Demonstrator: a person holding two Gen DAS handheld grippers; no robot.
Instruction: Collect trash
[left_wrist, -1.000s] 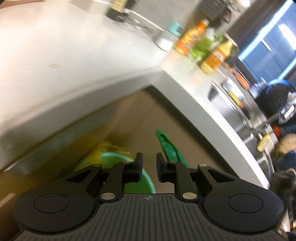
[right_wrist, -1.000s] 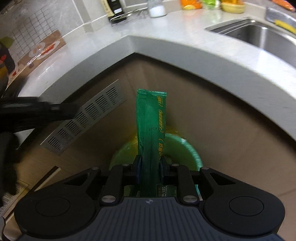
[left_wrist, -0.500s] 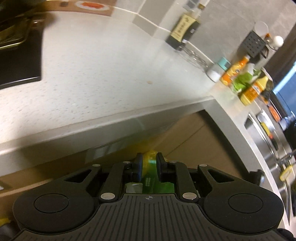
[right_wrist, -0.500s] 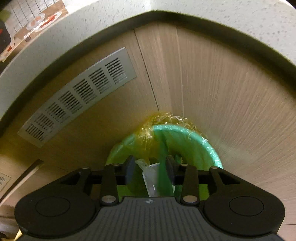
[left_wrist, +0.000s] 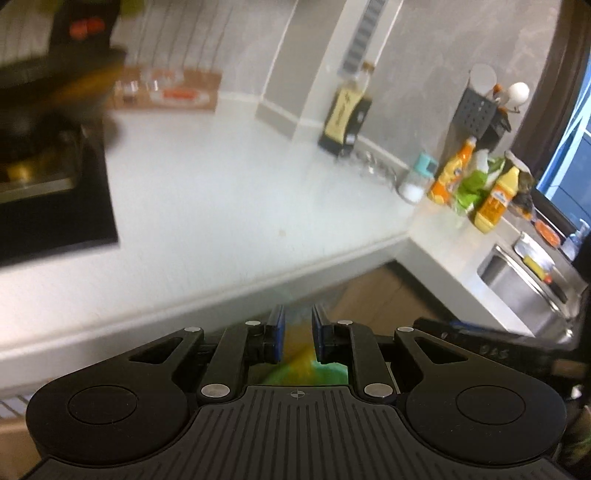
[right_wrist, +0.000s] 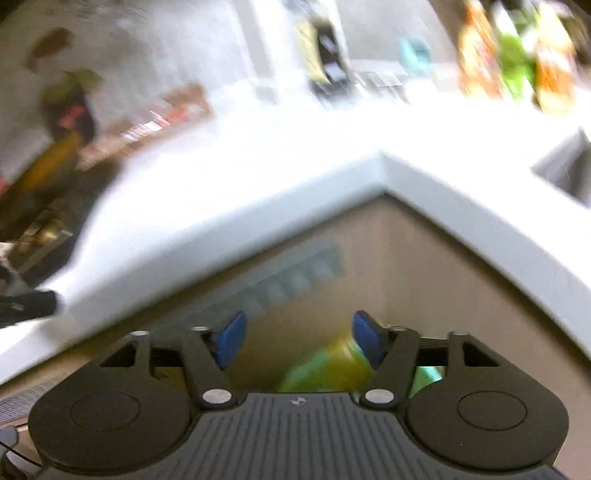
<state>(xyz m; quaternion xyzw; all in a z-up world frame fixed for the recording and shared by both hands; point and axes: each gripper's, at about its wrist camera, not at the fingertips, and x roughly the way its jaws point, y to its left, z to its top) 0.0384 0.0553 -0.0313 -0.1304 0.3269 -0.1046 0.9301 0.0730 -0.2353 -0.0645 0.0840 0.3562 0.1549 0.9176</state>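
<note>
Between the right gripper (right_wrist: 297, 338)'s jaws, spread wide, nothing is held; the left gripper (left_wrist: 294, 332)'s jaws stand narrowly apart, also empty. Just below both sits the green bin (right_wrist: 325, 373) with its yellow liner, tucked under the corner of the white surface (left_wrist: 229, 206) — no loose trash shows on it. Both views are smeared, so I judge a hurried swing could clip the surface edge or the bottles (left_wrist: 469, 177) at the back.

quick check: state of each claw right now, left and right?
Left claw: fingers close together with a narrow gap, nothing between them, so open and empty.
Right claw: wide open, empty, above the green bin.
</note>
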